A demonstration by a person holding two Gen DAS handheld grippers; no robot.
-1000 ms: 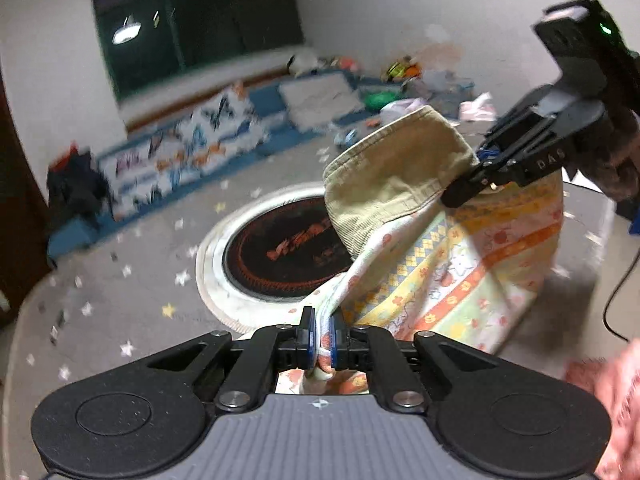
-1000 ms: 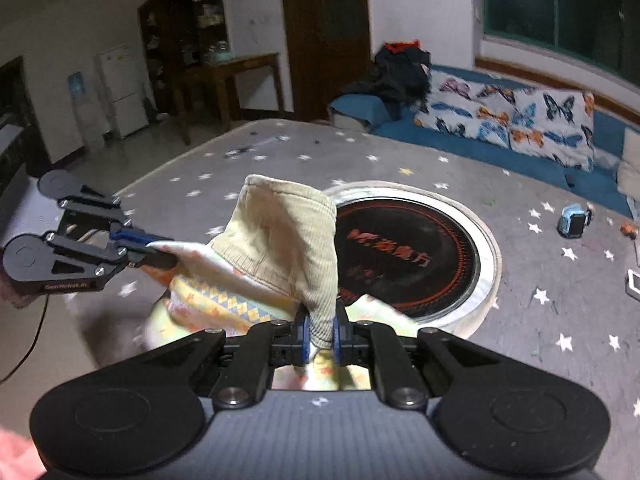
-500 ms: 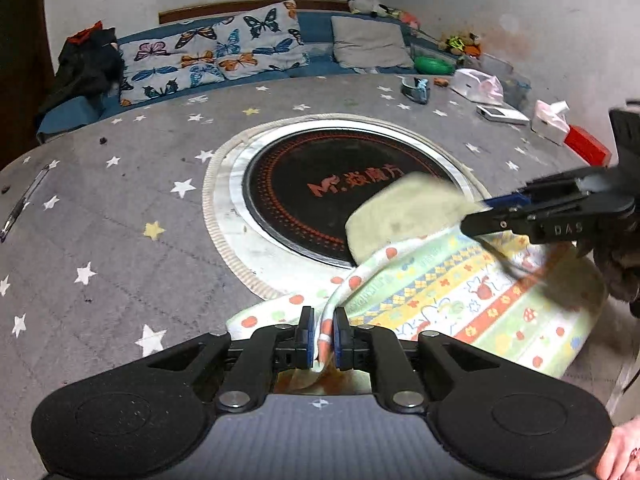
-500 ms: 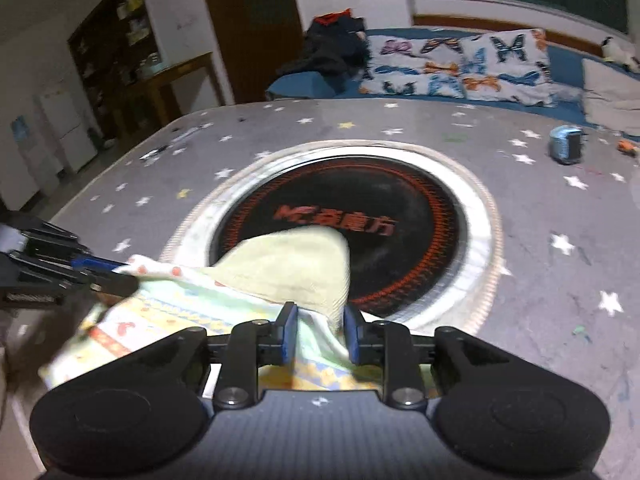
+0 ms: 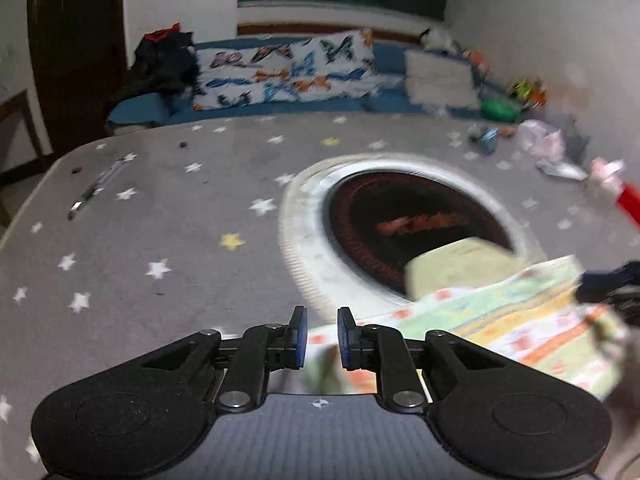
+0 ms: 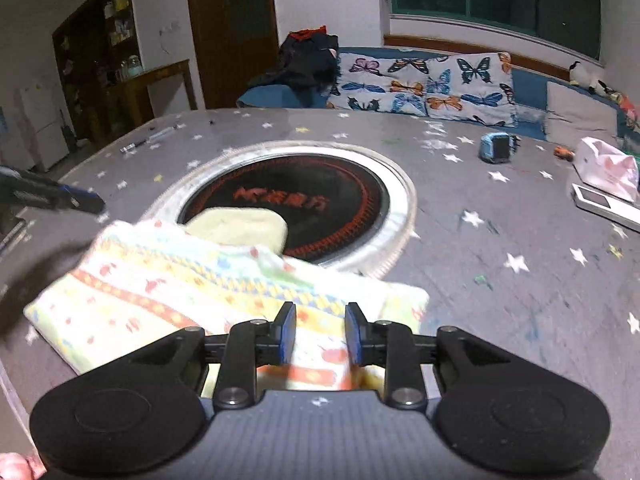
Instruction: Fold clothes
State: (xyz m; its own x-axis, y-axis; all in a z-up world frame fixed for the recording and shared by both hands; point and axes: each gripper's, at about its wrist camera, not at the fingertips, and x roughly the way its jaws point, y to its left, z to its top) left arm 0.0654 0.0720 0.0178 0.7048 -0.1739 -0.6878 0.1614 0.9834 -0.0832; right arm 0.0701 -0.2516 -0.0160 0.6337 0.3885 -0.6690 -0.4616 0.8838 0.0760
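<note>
A patterned garment (image 6: 192, 284) with orange, yellow and green bands lies folded flat on the grey starred table (image 6: 500, 280), its pale yellow-green waistband (image 6: 240, 224) resting over the black round hob. In the left wrist view the garment (image 5: 500, 320) lies to the right. My left gripper (image 5: 322, 334) is open and empty, just left of the garment's near edge; it also shows at the left edge of the right wrist view (image 6: 76, 200). My right gripper (image 6: 320, 334) is open above the garment's near right corner, holding nothing; its tip shows at the right edge of the left wrist view (image 5: 608, 284).
A black round hob (image 6: 288, 204) with a pale ring is set in the table's middle. A blue tape measure (image 6: 496, 148), a white remote (image 6: 600, 204) and a pink tissue pack (image 6: 608, 168) lie at the far right. A pen (image 5: 92, 192) lies far left. A sofa with butterfly cushions (image 6: 424, 80) stands behind.
Both grippers lowered the lifted garment onto the table, then opened and let go. The left gripper has swung left, away from the cloth.
</note>
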